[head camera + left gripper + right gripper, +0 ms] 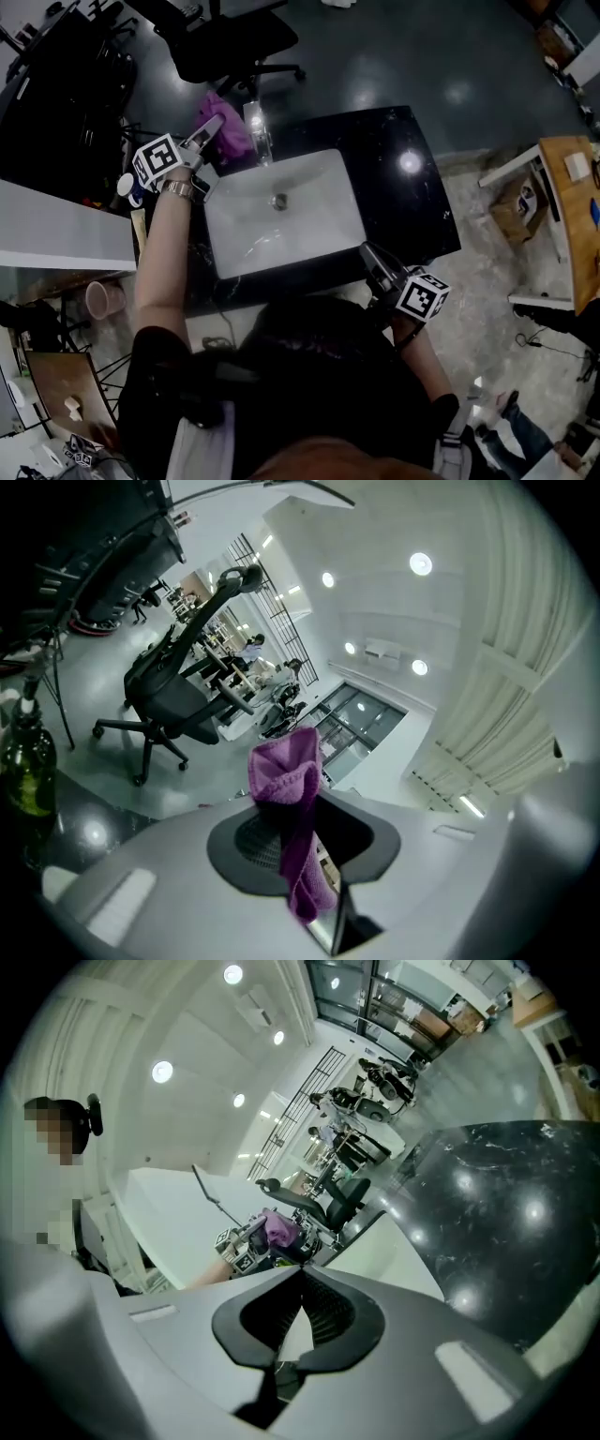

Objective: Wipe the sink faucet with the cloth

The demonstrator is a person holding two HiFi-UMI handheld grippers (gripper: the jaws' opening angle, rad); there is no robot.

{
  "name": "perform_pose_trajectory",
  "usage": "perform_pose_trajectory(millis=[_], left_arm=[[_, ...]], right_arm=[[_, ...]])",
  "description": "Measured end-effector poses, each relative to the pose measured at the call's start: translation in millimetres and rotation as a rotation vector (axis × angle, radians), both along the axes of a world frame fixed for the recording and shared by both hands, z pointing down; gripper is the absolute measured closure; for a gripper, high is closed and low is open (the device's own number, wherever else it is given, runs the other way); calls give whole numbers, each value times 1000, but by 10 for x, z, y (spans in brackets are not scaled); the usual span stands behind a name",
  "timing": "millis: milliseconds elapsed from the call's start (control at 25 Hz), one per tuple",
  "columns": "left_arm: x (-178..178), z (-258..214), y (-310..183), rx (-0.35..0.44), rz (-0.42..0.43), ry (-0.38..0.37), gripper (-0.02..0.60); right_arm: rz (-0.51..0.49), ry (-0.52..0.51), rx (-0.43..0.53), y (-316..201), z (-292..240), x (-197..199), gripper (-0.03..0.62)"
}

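Fuzzy cloth (286, 771), glossy black counter (412, 202), shiny metal faucet (257, 133).

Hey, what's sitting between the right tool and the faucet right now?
Only the white sink basin and its drain, seen in the head view: the right tool hovers by the near rim, the faucet stands at the far one.

Bunched purple cloth (230, 136) between the left gripper's (214, 127) jaws — just beside the chrome faucet (256, 131) behind the sink (323, 192)
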State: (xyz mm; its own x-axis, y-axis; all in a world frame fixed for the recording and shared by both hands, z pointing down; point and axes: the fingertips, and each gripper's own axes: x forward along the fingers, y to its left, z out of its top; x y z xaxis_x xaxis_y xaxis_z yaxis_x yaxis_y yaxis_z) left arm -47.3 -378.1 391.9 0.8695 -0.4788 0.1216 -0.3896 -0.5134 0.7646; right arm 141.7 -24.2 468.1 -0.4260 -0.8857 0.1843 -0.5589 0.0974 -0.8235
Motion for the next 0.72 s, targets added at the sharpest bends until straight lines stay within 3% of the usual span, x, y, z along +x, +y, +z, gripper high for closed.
perform_pose_trajectory(millis=[280, 600, 720], left_arm=[[172, 558, -450, -89, 45, -47, 502], [269, 1230, -600, -184, 77, -79, 503], [274, 1520, -622, -195, 83, -169, 503]], right_arm=[[89, -14, -58, -110, 110, -18, 581], [135, -19, -128, -109, 311, -91, 582], [143, -23, -145, -128, 385, -123, 582]])
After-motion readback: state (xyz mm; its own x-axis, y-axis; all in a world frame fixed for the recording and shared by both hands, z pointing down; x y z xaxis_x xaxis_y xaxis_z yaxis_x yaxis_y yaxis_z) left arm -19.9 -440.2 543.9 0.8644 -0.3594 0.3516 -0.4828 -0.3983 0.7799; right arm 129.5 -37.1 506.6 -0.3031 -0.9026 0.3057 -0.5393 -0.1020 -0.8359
